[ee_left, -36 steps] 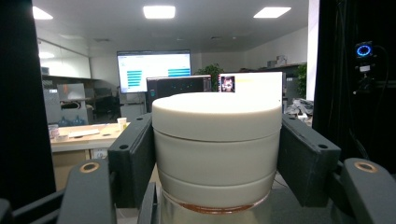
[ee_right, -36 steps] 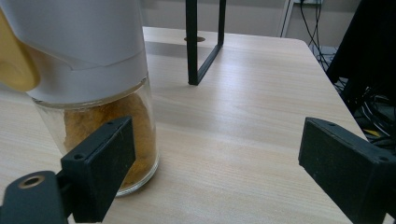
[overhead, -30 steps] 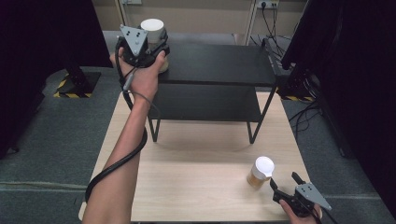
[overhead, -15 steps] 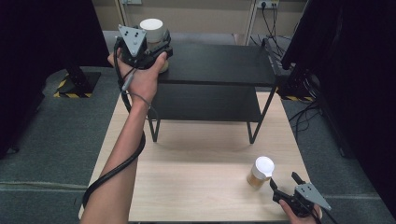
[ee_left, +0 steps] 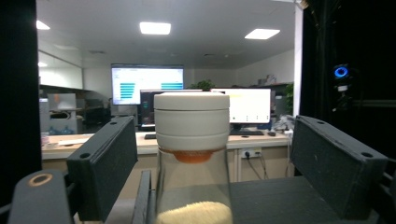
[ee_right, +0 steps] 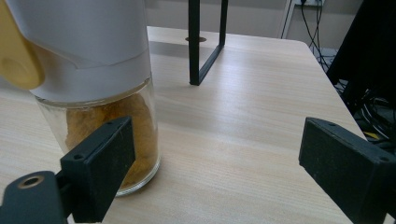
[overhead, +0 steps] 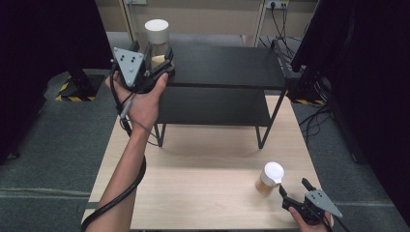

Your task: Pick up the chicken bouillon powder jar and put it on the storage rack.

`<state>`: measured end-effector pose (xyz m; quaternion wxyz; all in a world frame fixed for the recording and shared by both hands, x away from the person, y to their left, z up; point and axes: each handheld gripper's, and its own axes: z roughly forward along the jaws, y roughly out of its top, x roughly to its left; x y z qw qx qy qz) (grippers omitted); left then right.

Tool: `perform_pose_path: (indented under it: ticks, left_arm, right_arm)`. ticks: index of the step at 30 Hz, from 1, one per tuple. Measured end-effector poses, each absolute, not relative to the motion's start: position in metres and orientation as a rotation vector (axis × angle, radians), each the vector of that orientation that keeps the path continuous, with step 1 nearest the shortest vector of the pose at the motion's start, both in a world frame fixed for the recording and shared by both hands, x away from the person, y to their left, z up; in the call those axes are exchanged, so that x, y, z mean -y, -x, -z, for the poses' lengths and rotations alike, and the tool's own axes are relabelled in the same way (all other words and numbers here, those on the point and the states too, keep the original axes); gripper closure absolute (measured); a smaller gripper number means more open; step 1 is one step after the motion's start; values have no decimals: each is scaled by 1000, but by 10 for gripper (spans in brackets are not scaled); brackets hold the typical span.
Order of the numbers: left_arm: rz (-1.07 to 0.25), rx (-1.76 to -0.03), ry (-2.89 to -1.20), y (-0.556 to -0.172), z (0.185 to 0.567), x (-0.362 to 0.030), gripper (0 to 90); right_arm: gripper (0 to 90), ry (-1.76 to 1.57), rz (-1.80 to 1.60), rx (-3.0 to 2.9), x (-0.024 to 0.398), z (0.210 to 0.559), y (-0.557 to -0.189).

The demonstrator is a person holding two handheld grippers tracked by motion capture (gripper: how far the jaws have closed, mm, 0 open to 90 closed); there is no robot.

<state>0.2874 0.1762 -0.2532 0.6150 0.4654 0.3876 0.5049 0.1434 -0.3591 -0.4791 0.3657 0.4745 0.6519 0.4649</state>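
Here a wooden table (overhead: 193,193) carries a black two-tier metal shelf (overhead: 227,67) at its far side, and the person works at it with a gripper in each hand.

The left hand (overhead: 142,99) reaches up to the left end of the shelf's top tier and holds the left gripper (overhead: 162,67) level with a tall glass jar (overhead: 156,41) that has a white screw lid. In the high view the jar stands on the top tier at its left corner, with pale grains in its lower part. In the left gripper view the jar (ee_left: 192,158) sits upright between the two black jaws, which stand spread, with a gap on each side of the glass; the left jaw is nearer to it than the right one, and whether either touches cannot be told.

The right gripper (overhead: 292,191) rests low near the table's front right corner, its jaws pointing toward a short glass jar (overhead: 269,178) with a white flip-top cap and yellow-brown contents. That jar stands upright on the table top. In the right gripper view the jaws are wide apart: the short jar (ee_right: 93,93) stands just beside the left jaw, outside the middle of the gap, and the right jaw is well apart from it over bare wood.
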Motion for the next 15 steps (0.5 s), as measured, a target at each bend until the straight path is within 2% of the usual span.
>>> perform_pose_path:
  ticks: [15]
  left_arm:
    - [-1137,-817,-1092,-255,295,-186,144]
  right_arm:
    - [111,-1215,-1192,-1675,358,479,-143]
